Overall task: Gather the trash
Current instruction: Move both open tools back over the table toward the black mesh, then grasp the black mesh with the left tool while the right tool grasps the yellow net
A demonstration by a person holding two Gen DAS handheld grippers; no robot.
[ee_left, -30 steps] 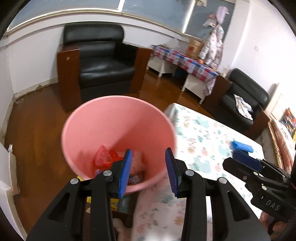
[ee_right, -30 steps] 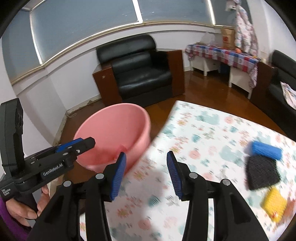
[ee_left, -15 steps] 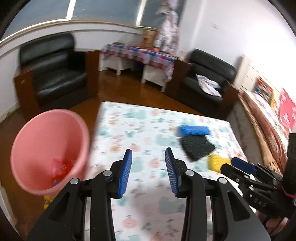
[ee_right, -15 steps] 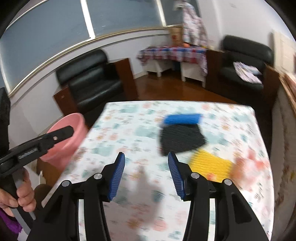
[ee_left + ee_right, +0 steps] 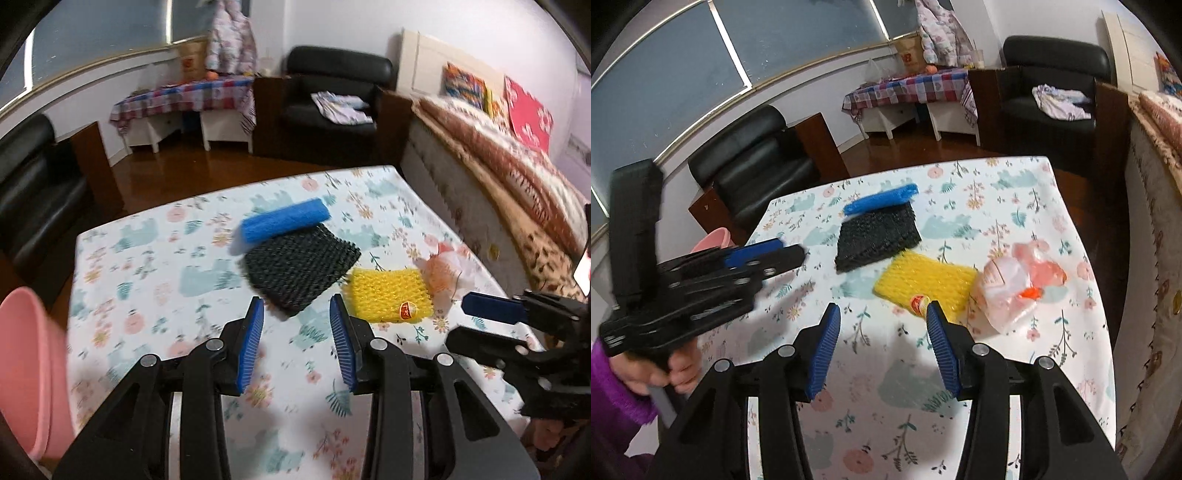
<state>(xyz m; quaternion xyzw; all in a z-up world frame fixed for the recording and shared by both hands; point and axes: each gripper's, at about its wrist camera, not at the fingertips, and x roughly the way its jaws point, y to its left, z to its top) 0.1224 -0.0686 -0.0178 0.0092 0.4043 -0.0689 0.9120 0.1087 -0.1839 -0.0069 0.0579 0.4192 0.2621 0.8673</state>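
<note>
Since the frame half a second earlier, both tools have swung further toward the foam pieces, and the pink bin has slid to the edge of each view.

Left wrist view: the left tool (image 5: 297, 338) hangs above the flower-printed tabletop (image 5: 155, 266) with its blue pads spread apart and nothing between them. Just beyond its tips lies the black foam net (image 5: 301, 267), with the blue foam net (image 5: 284, 220) overlapping its far edge. The yellow foam net (image 5: 389, 293) lies just right of the black one, their corners touching or nearly so, and a crumpled plastic bag (image 5: 445, 267) with orange inside sits against the yellow net's right side. The pink bin (image 5: 31, 369) shows only as a blurred rim at the lower left, off the tabletop's edge. The right tool (image 5: 491, 325) enters from the right, over the tabletop's right edge, its pads parted.

Right wrist view: the right tool (image 5: 882, 341) is also spread and empty, and its right pad overlaps the near corner of the yellow foam net (image 5: 925, 286) in the picture. The plastic bag (image 5: 1019, 286) lies just right of that net. The black foam net (image 5: 877, 240) and blue foam net (image 5: 881, 201) lie further off. The left tool (image 5: 768, 256) reaches in from the left, blurred, held in a hand (image 5: 670, 373) with a purple sleeve; behind it a sliver of the pink bin (image 5: 714, 238) shows beside the tabletop (image 5: 1015, 206).
</note>
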